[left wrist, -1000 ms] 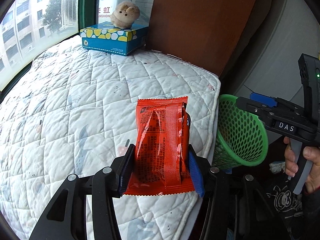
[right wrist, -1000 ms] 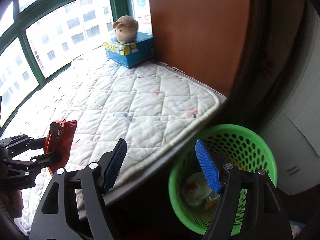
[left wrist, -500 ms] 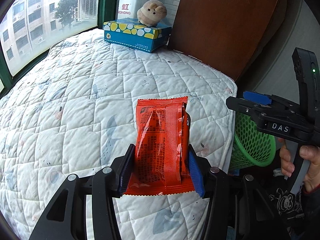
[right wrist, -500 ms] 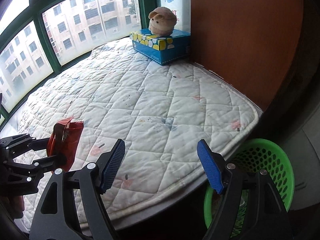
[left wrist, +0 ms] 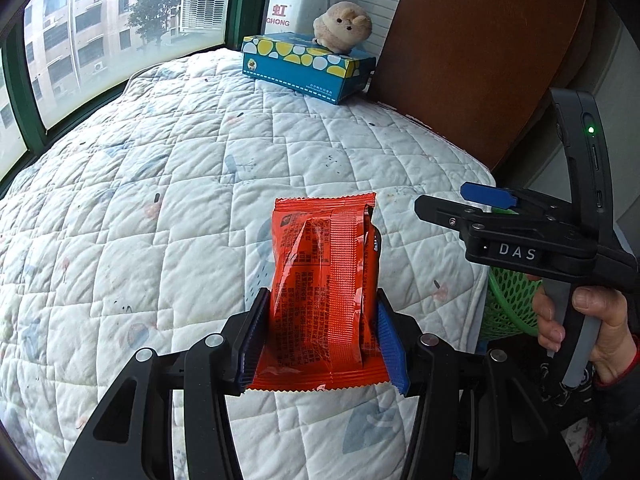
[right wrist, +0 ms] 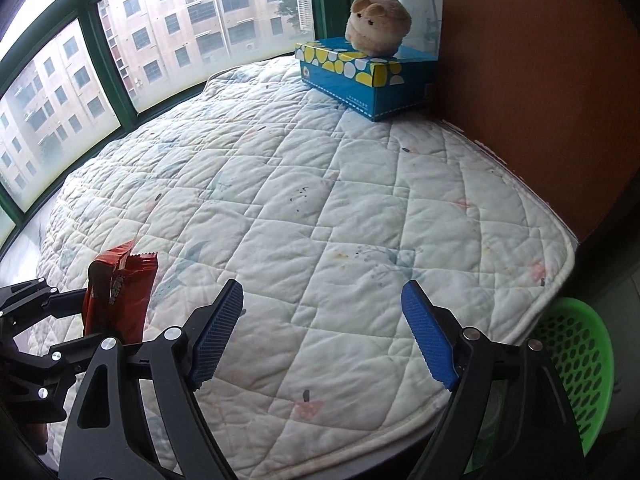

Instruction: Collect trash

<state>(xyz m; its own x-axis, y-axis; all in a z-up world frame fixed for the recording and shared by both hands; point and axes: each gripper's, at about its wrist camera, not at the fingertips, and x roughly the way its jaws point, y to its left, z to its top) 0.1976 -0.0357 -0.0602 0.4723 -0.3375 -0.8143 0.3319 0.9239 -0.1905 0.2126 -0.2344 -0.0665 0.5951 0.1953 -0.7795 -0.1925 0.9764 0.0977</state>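
While left fingers (left wrist: 320,336) grip red wrapper (left wrist: 326,280), right fingers (right wrist: 322,332) spread empty, quilted mattress (right wrist: 320,200), window (right wrist: 160,32), green basket (right wrist: 576,360).

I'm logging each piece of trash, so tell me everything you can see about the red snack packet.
The red snack packet is a glossy orange-red foil or plastic pouch with crimped, zigzag-cut ends, a back seam flap and small dark print. It looks creased and fairly flat. It stands roughly upright, clamped by its lower sides between the blue pads of the left gripper, held above the white quilted mattress without touching it. Nothing else touches it; the right gripper is open and empty.
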